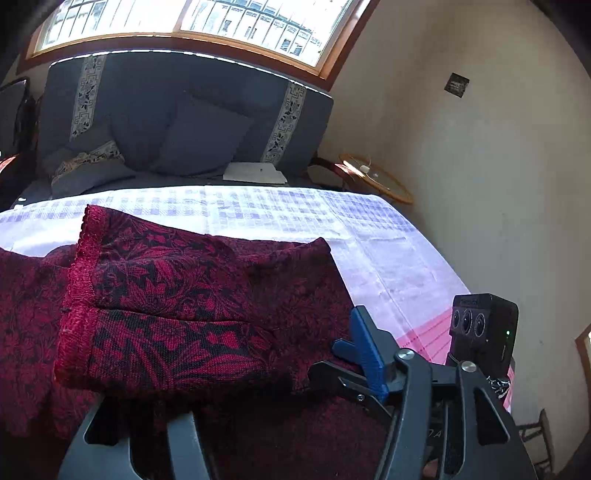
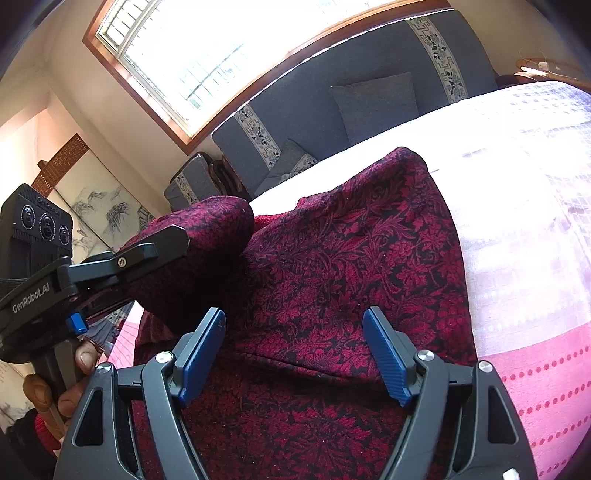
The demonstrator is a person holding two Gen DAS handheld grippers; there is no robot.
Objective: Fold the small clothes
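Note:
A dark red and black floral knit garment (image 2: pixel 332 266) lies spread on a bed cover (image 1: pixel 295 218) checked in white and lilac. One sleeve (image 1: pixel 192 295) with a red ribbed cuff is folded across the body of the garment. My left gripper (image 1: pixel 277 328) stands open. Only its right blue pad (image 1: pixel 369 354) shows, because the sleeve drapes over its left finger. In the right wrist view the left gripper (image 2: pixel 147 273) has the sleeve's fold between its wide jaws. My right gripper (image 2: pixel 295 354) hovers open over the garment's body, with nothing between its pads.
A grey sofa back (image 1: pixel 192 96) with cushions runs behind the bed under a bright window (image 1: pixel 184 18). A round rattan glass table (image 1: pixel 373 177) stands by the right wall. A white sheet of paper (image 1: pixel 255 172) lies at the sofa's edge. A pink dotted cloth (image 2: pixel 535 380) covers the near edge. A hand (image 2: pixel 74 380) holds the left gripper's handle.

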